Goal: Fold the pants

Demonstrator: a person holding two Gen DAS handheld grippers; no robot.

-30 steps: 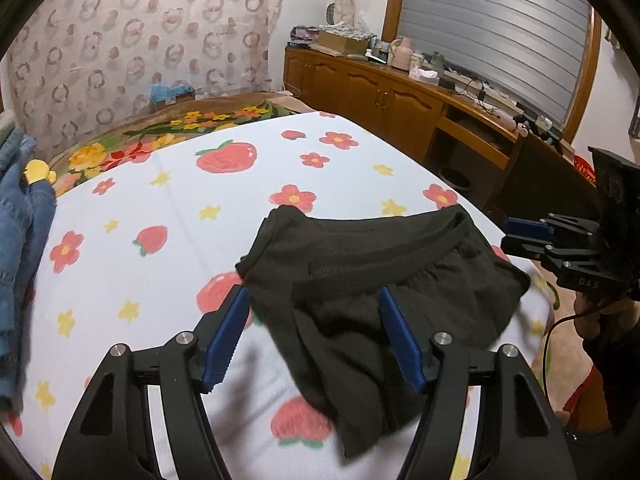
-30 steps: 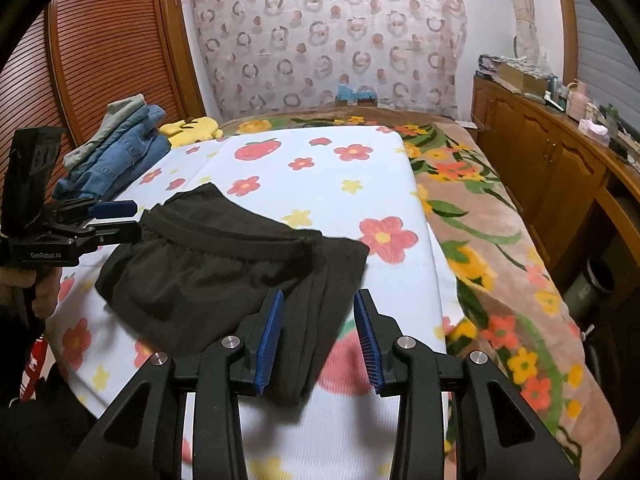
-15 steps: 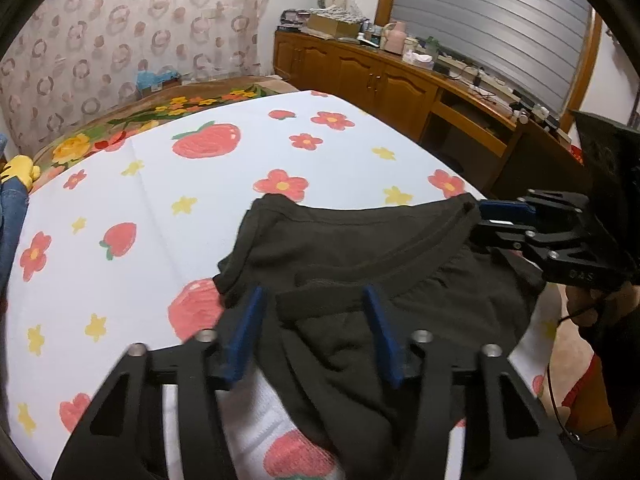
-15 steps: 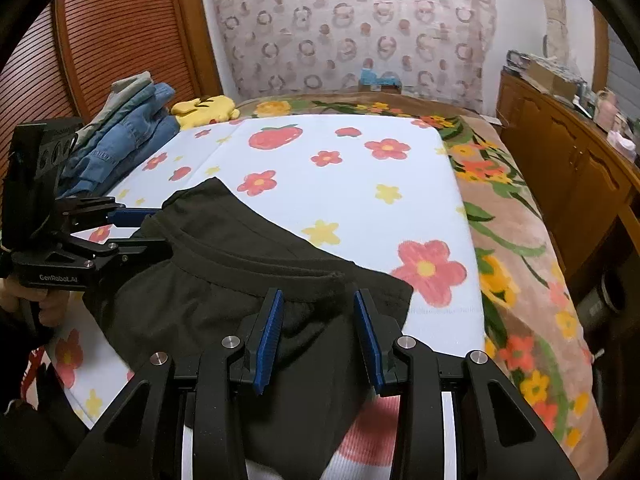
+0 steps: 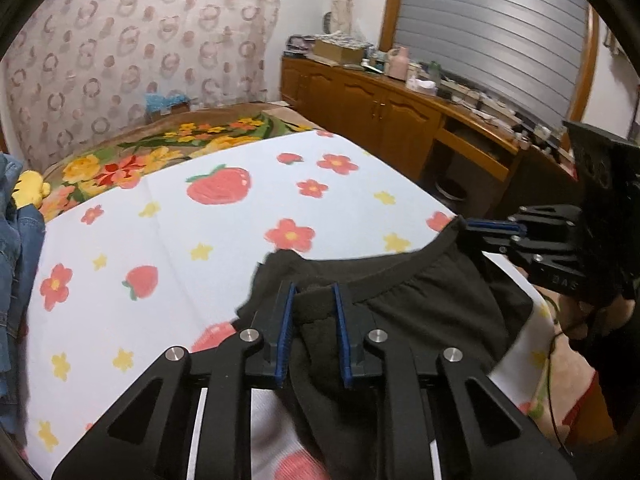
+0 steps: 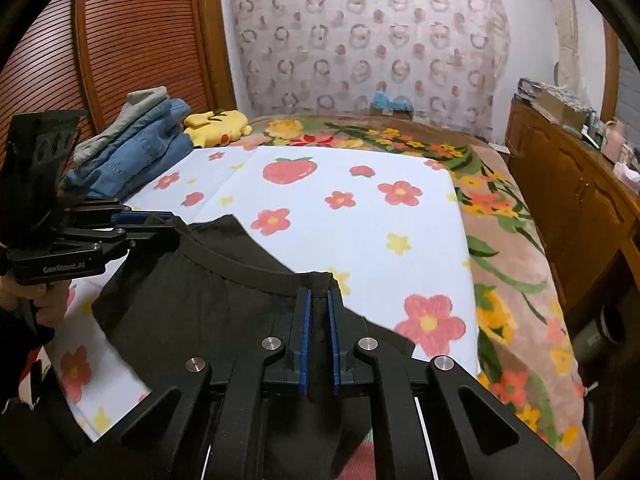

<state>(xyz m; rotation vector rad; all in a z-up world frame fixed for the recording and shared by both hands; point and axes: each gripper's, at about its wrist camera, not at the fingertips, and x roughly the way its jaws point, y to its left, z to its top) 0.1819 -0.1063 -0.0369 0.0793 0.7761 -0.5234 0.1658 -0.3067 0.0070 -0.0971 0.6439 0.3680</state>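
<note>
Presently, in the left wrist view, the left gripper [image 5: 314, 296] was closing its jaws on a bunched fold of the waistband of the black pants [image 5: 420, 312], which lay at the near edge of the bed [image 5: 224, 248], on the strawberry-print sheet [image 5: 168, 216]. In the right wrist view, the right gripper [image 6: 317, 300] was clamped tight on the waistband's other corner, the blue pads [image 6: 305, 332] nearly together with fabric pinched between them.

Black angular left tongs [image 5: 314, 300], blue ribbed pads, silver round screws, right tongs [image 6: 317, 304] alike, white lettering
</note>
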